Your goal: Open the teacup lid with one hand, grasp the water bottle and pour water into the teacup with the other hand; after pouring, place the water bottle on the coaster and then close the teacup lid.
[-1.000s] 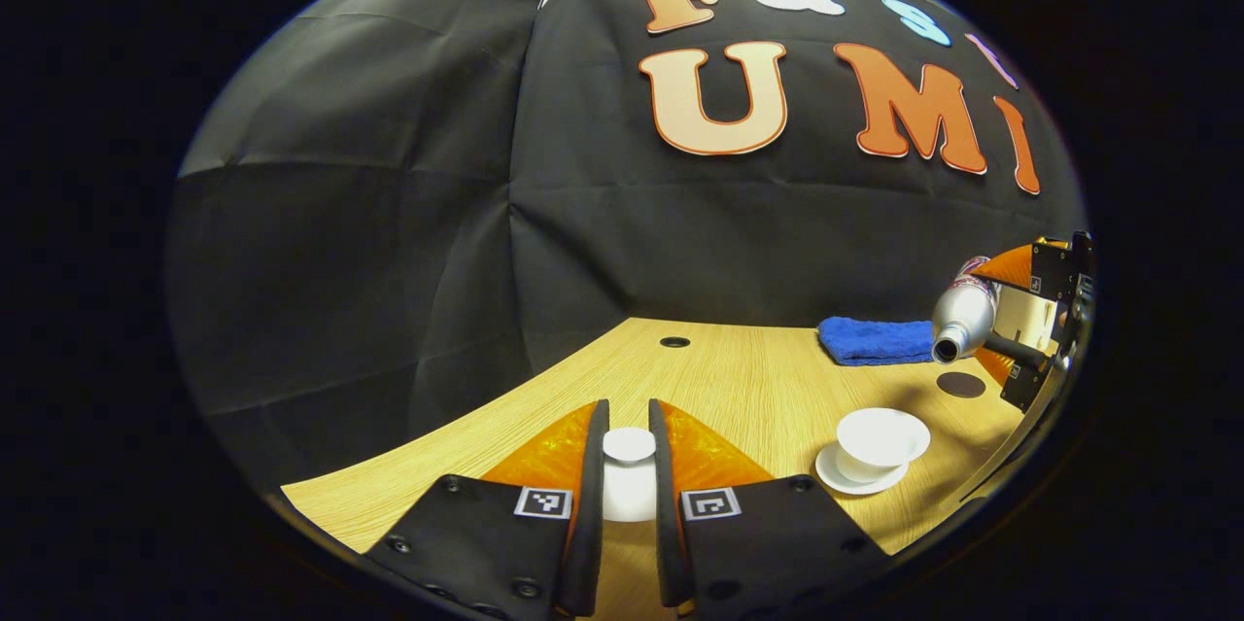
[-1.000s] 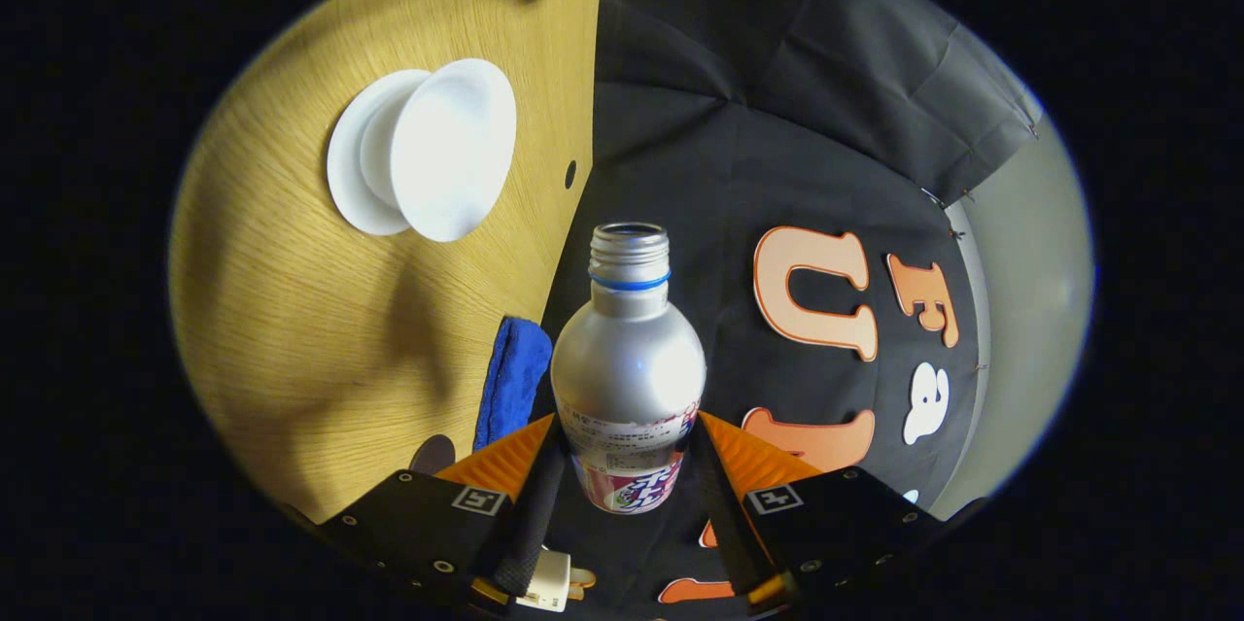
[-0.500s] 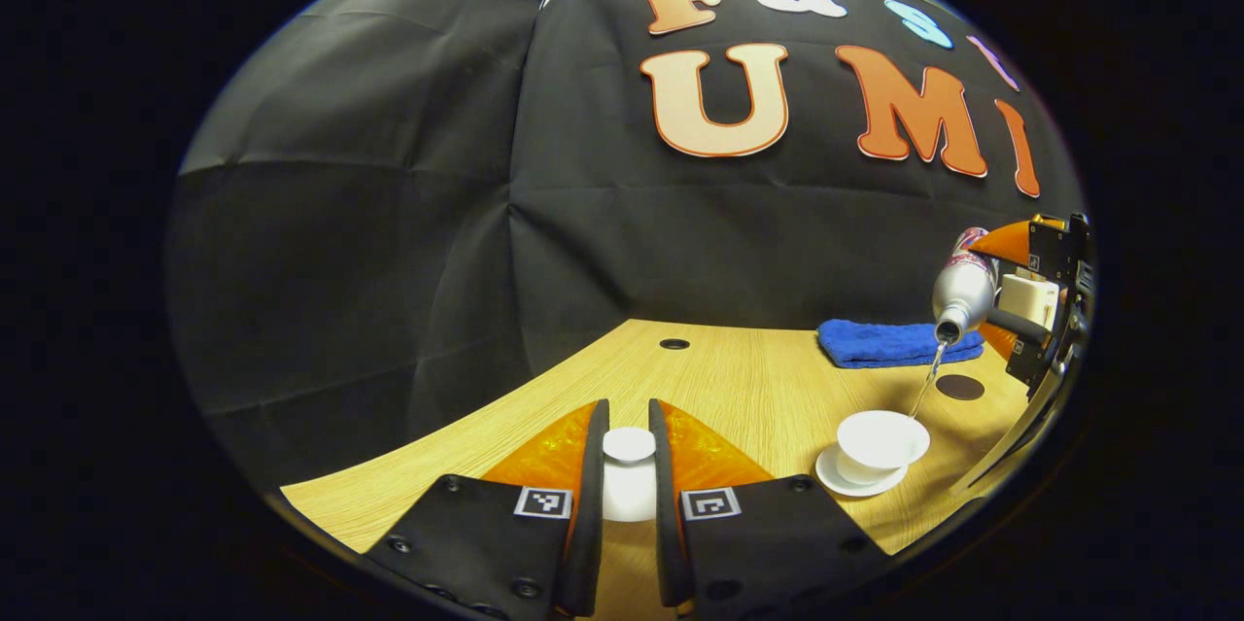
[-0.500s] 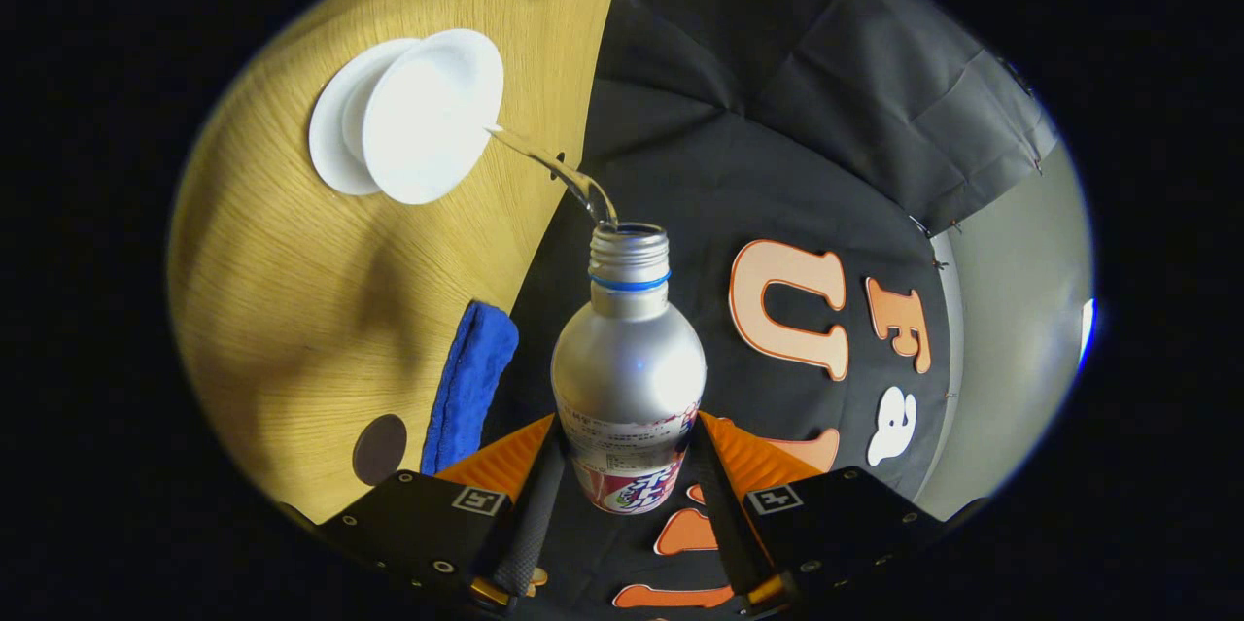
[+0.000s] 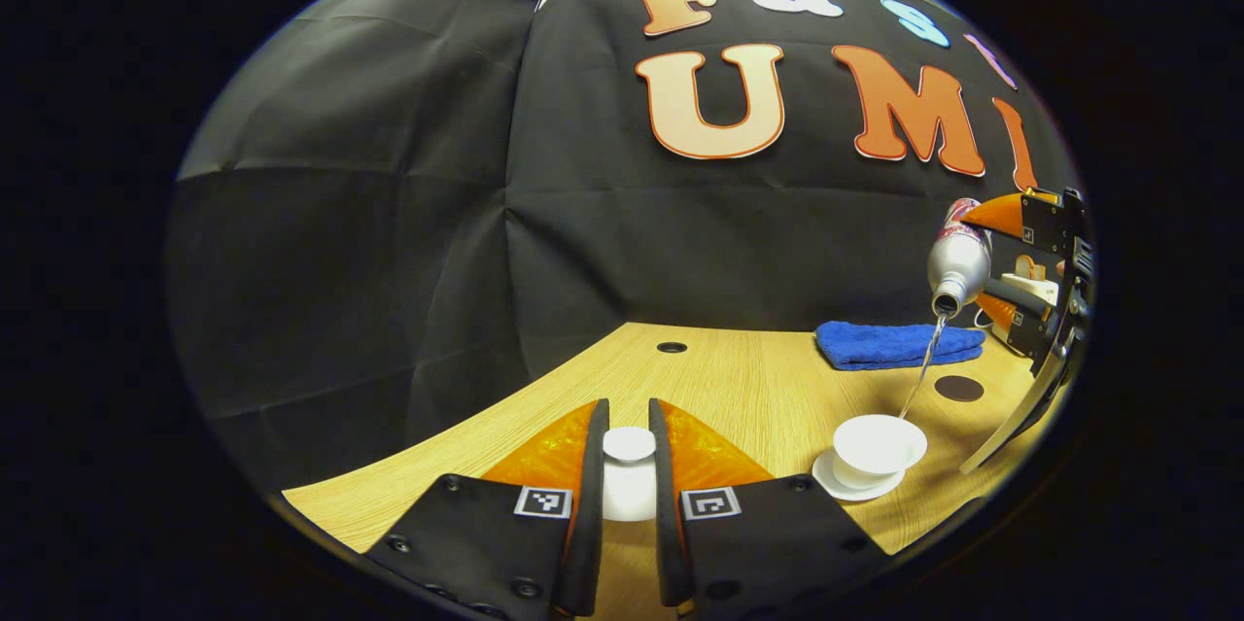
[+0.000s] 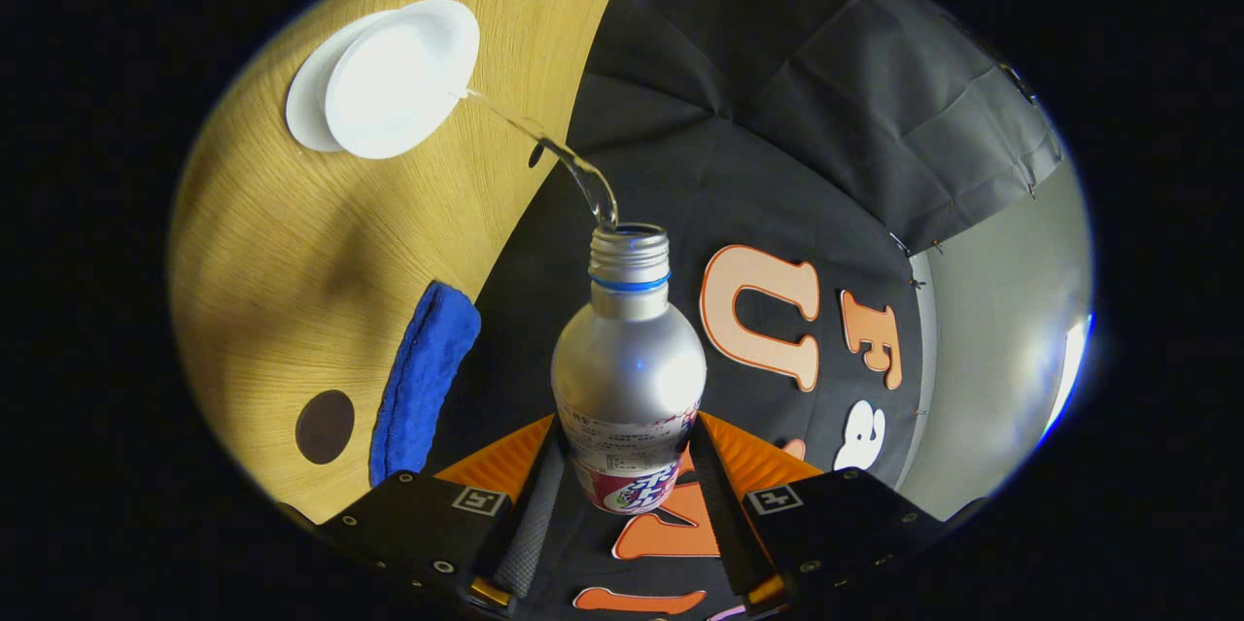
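Note:
My right gripper (image 6: 622, 475) is shut on the silver water bottle (image 6: 628, 378), which is tipped mouth-down toward the table. A thin stream of water (image 6: 544, 147) runs from its mouth into the open white teacup (image 6: 400, 82) on its white saucer (image 6: 303, 111). In the left gripper view the bottle (image 5: 957, 261) hangs at the far right above the teacup (image 5: 878, 446), held by the right gripper (image 5: 1020, 281). My left gripper (image 5: 628, 456) is shut on the white teacup lid (image 5: 629, 444), held above the table, left of the cup.
A folded blue cloth (image 5: 894, 345) lies at the back right of the wooden table (image 5: 739, 388). A dark round coaster (image 5: 959, 388) sits in front of it, right of the cup. A small cable hole (image 5: 671, 347) is near the back edge.
The bottle has tipped further and risen. Water started to flow half a second ago and still pours into the teacup. The left gripper holds the lid still.

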The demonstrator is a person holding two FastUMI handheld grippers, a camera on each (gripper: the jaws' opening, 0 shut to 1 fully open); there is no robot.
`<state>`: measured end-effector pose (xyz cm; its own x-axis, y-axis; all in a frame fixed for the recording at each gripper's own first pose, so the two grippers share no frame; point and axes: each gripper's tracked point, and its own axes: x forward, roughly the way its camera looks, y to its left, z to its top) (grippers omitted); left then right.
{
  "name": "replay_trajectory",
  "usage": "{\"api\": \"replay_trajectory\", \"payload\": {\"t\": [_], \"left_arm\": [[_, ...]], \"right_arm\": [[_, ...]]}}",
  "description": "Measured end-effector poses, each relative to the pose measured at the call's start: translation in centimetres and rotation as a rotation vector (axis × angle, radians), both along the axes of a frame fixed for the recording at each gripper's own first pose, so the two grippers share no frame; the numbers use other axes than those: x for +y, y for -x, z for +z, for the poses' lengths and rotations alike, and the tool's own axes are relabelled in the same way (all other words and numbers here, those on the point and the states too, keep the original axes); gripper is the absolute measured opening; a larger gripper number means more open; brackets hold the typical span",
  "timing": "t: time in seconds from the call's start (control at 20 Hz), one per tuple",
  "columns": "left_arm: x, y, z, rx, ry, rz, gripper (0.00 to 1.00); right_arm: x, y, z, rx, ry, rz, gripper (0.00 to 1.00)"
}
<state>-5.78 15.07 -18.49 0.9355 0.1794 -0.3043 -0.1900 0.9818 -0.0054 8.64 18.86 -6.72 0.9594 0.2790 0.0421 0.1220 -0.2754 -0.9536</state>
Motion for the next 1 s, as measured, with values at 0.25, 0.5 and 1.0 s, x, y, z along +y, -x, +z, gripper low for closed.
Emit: {"api": "replay_trajectory", "payload": {"t": [0.25, 0.5, 1.0], "left_arm": [[0.0, 0.1, -0.1, 0.007, -0.003, 0.0, 0.27], [0.3, 0.3, -0.1, 0.007, -0.007, 0.006, 0.27], [0.3, 0.3, -0.2, -0.003, -0.007, 0.002, 0.27]], "right_arm": [[0.9, 0.5, -1.1, -0.001, 0.04, 0.03, 0.75], [2.3, 0.8, -2.3, -0.013, 0.073, 0.072, 0.75], [3.1, 1.4, -3.7, -0.024, 0.139, 0.131, 0.75]]}}
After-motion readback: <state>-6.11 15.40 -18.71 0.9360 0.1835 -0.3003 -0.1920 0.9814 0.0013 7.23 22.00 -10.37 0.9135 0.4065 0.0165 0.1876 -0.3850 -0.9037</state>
